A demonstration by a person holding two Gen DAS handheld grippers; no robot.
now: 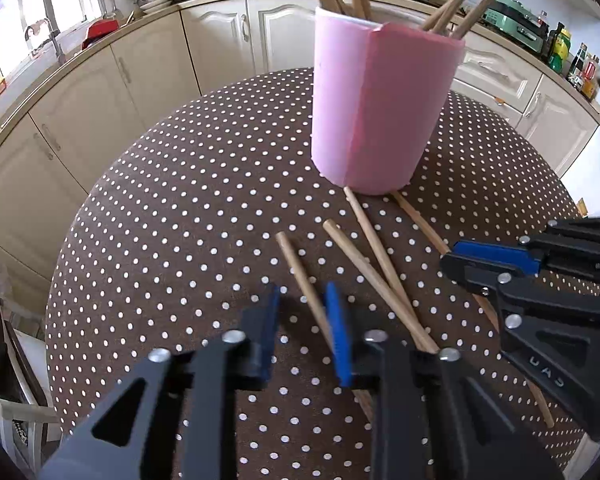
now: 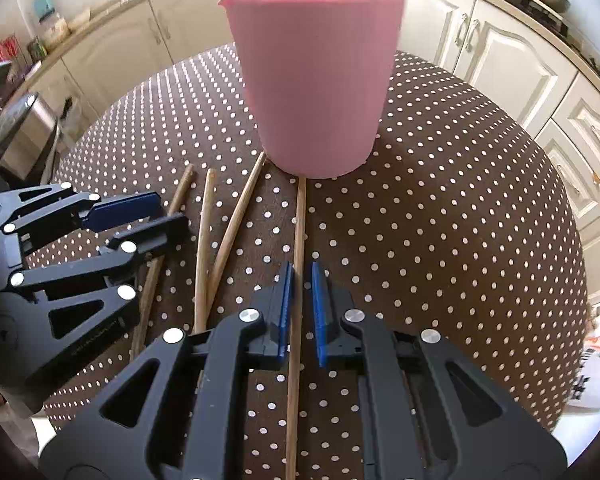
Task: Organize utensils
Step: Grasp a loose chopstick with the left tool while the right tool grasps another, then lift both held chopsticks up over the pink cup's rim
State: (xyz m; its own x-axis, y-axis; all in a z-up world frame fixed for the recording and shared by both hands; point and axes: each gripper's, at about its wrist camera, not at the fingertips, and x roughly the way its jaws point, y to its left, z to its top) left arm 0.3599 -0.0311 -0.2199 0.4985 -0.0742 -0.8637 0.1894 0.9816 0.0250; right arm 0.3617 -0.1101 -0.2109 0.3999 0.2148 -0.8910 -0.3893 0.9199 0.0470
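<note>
A pink cup [image 1: 372, 100] [image 2: 312, 80] stands upright on the round dotted table [image 1: 180, 200] [image 2: 460, 200], with several wooden chopsticks in it. Several more lie loose in front of it. My left gripper [image 1: 304, 292] [image 2: 172, 216] is low over the leftmost loose chopstick [image 1: 296, 264] [image 2: 182, 192]. That stick runs between the jaws beside the right pad, and the left pad stands off it. My right gripper [image 2: 301, 270] [image 1: 450, 256] is narrowed onto the rightmost chopstick [image 2: 300, 220] [image 1: 420, 220], which lies on the cloth with its far end at the cup's foot.
Two other chopsticks [image 1: 352, 252] [image 2: 240, 208] cross between the grippers, which sit close side by side. Cream cabinets [image 1: 100, 100] and a worktop curve behind the table, with bottles [image 1: 560, 48] at the right. A metal bin [image 2: 24, 132] stands off the table's left edge.
</note>
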